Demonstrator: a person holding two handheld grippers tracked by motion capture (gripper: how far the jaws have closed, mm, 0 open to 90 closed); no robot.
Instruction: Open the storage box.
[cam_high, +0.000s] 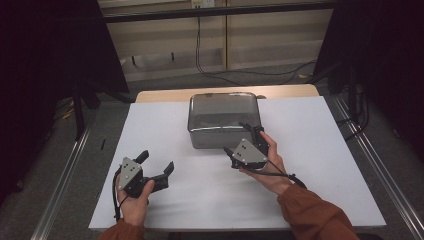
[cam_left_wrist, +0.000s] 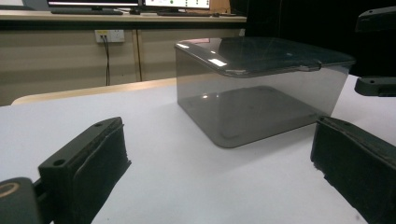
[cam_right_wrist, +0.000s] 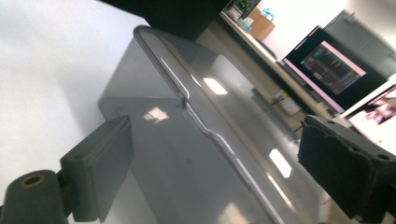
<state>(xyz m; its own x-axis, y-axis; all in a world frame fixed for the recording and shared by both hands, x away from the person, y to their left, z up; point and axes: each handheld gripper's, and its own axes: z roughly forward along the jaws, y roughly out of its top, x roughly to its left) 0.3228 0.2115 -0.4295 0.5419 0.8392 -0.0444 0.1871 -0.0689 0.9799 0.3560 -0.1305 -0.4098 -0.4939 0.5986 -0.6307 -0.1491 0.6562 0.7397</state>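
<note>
Fingers of the right gripper (cam_high: 248, 138) stand spread at the near right corner of a smoky clear lidded box (cam_high: 223, 119), one jaw below the lid's overhanging lip and the other above the lid, neither pad (cam_right_wrist: 108, 164) pressing on plastic. Seen along that gripper's own jaws, the lid's edge (cam_right_wrist: 219, 140) runs straight through the gap between them, so the lip lies directly ahead of the fingertips. The box sits at the middle of the white table (cam_high: 310, 165), toward its far edge, closed, its longer side running across the table from left to right.

On the other side, the left gripper (cam_high: 156, 167) hangs low over the near left of the table, jaws wide apart and holding nothing, well apart from the box. Its camera looks across bare tabletop to the box's near left corner (cam_left_wrist: 219, 140).

Nearness decides it: the right hand (cam_high: 267, 165) is the one at the box, and by the look of things a lift of the lid would fall to it, once the jaws bite on the lip. The left would have to cross open table to steady the base.
</note>
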